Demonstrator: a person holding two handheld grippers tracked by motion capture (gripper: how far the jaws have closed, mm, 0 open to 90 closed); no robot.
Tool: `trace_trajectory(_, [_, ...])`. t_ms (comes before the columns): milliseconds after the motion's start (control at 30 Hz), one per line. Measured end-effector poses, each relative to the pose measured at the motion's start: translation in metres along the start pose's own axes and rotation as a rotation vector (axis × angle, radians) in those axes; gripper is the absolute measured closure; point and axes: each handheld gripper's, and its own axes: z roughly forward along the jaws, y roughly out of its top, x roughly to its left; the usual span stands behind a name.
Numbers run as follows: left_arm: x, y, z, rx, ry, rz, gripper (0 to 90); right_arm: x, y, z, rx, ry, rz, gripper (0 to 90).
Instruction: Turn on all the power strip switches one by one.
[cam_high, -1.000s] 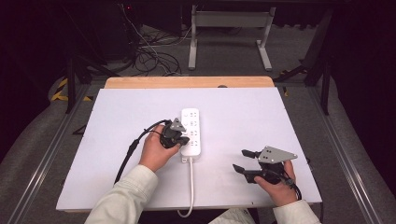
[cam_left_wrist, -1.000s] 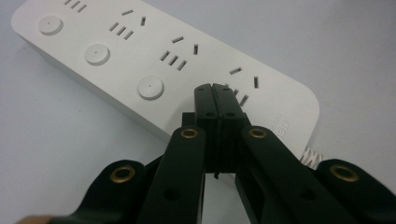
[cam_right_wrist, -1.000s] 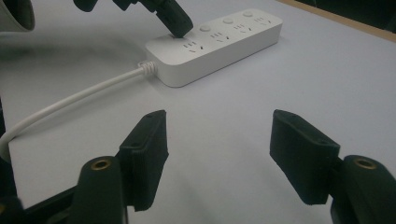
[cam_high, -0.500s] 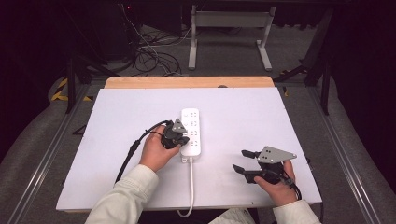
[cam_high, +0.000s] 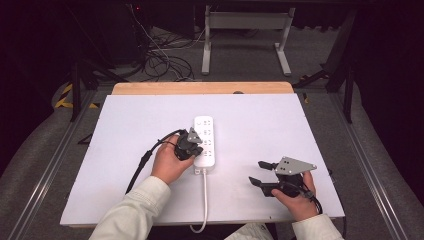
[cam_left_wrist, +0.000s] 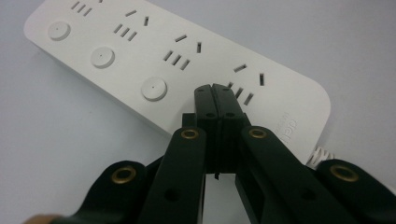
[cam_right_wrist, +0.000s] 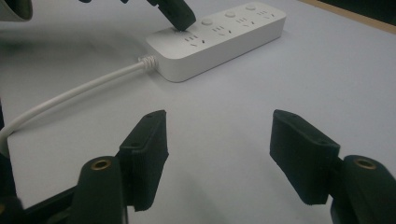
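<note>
Jaws pressed together, the left gripper (cam_left_wrist: 215, 93) tips down onto the white power strip (cam_left_wrist: 154, 60), its tip on the button at the cable end. The strip lies mid-tabletop (cam_high: 125, 130), its white cable (cam_high: 204, 200) running to the near edge. The right gripper (cam_right_wrist: 217, 154), jaws spread with nothing between them, rests well apart to the strip's right

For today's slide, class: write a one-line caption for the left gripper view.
Shut left gripper tips pressing on the white power strip beside its end socket.
</note>
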Motion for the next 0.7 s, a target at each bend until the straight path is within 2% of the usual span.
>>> trace_trajectory(33, [-0.001,0.005,-0.006,-0.036,-0.013,0.015,90.0,0.0,0.0,-0.001,-0.004,-0.001,0.002,37.6])
trace_trajectory(67, [-0.001,0.005,-0.006,-0.036,-0.013,0.015,90.0,0.0,0.0,-0.001,-0.004,-0.001,0.002,37.6])
trace_trajectory(100, [-0.002,0.012,-0.012,-0.058,0.002,0.029,90.0,-0.001,0.0,-0.001,-0.008,-0.001,0.005,37.6])
trace_trajectory(267, [-0.004,0.025,-0.017,-0.068,0.012,0.059,90.0,-0.001,0.0,-0.001,-0.007,0.002,0.006,37.6])
trace_trajectory(467, [0.0,0.031,-0.019,-0.082,0.005,0.039,90.0,-0.001,0.0,-0.001,-0.011,0.001,0.008,37.6])
trace_trajectory(700, [0.009,0.031,-0.014,-0.083,-0.001,0.011,90.0,-0.002,0.0,-0.002,-0.014,0.0,0.009,37.6])
